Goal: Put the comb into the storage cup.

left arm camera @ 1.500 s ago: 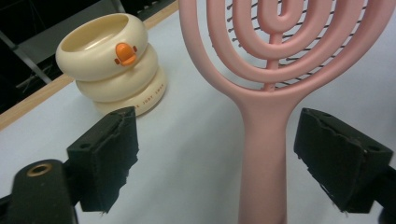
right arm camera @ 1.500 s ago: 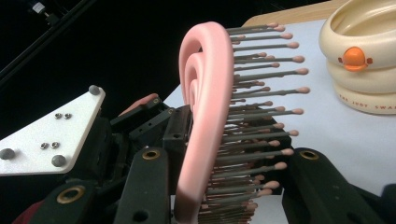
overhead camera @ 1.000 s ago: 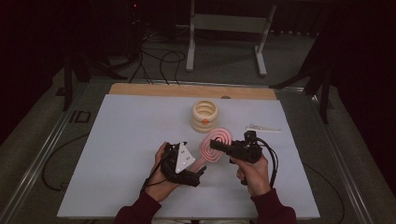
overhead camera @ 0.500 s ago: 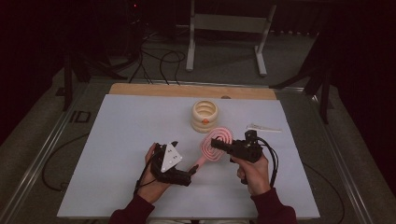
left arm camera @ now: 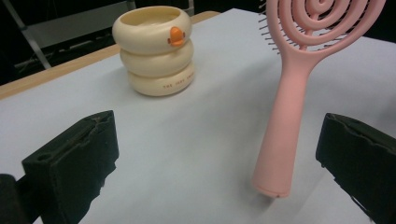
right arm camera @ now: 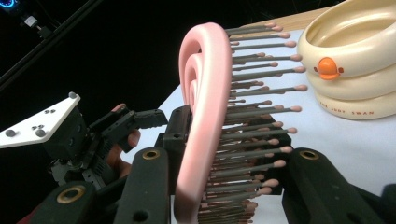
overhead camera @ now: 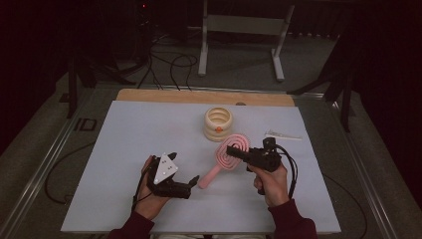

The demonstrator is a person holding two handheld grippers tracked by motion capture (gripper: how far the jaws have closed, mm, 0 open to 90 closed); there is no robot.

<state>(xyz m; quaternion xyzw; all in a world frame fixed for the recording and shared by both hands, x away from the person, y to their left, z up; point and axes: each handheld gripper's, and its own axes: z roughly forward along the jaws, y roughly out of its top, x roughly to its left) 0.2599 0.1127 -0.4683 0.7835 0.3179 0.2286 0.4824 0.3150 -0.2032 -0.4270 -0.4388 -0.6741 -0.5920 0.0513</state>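
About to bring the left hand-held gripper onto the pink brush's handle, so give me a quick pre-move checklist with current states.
1. Right hand-held gripper clamped on the pink brush head: ok.
2. Left hand-held gripper jaws open: ok.
3. Handle between the left jaws: ok, nearer one jaw.
4. Left jaws touching the handle: not ok, apart.
5. Handle end lifted off the table: cannot tell.
6. Cream duck cup clear of the brush: ok.
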